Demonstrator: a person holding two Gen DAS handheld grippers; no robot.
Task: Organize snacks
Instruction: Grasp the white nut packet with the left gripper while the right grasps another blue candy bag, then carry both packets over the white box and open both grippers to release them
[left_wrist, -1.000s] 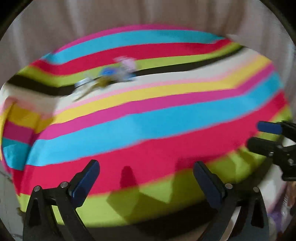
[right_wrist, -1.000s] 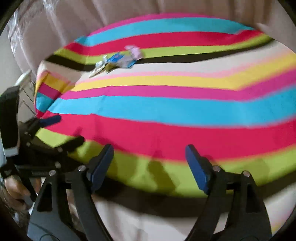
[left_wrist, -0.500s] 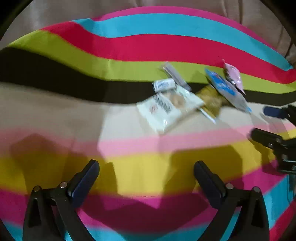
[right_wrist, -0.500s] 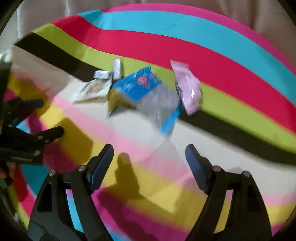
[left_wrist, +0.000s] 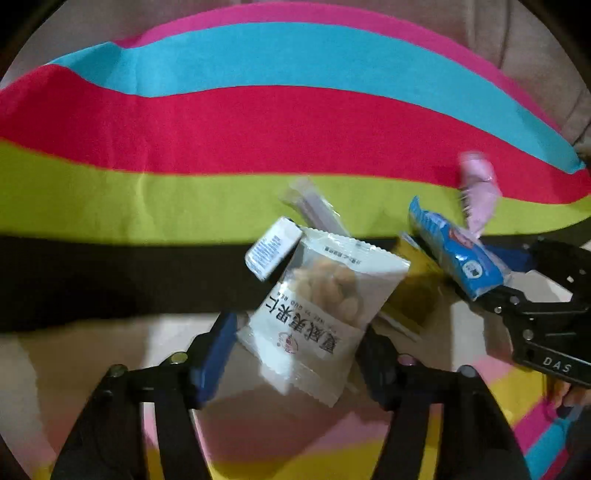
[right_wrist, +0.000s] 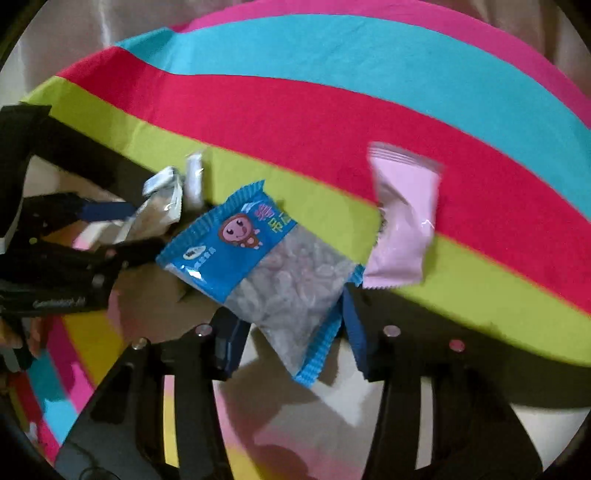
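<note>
A small heap of snack packets lies on the striped cloth (left_wrist: 221, 125). My left gripper (left_wrist: 295, 354) is open, its jaws either side of the near end of a white nut packet (left_wrist: 317, 314). My right gripper (right_wrist: 291, 339) is open around the near end of a blue packet with a clear window (right_wrist: 266, 258); that packet also shows in the left wrist view (left_wrist: 454, 254). A pink packet (right_wrist: 402, 218) lies just right of the blue one. A small white sachet (left_wrist: 271, 247), a clear thin packet (left_wrist: 317, 210) and a yellow packet (left_wrist: 413, 291) lie among them.
The striped cloth (right_wrist: 332, 122) covers the whole surface, with beige fabric (left_wrist: 535, 55) behind its far edge. Each gripper shows at the side of the other's view: the right one (left_wrist: 535, 314) and the left one (right_wrist: 66, 258).
Both grippers have moved forward over the cloth and down to the snack heap. The jaws now straddle the white and blue packets, and stand closer together than before.
</note>
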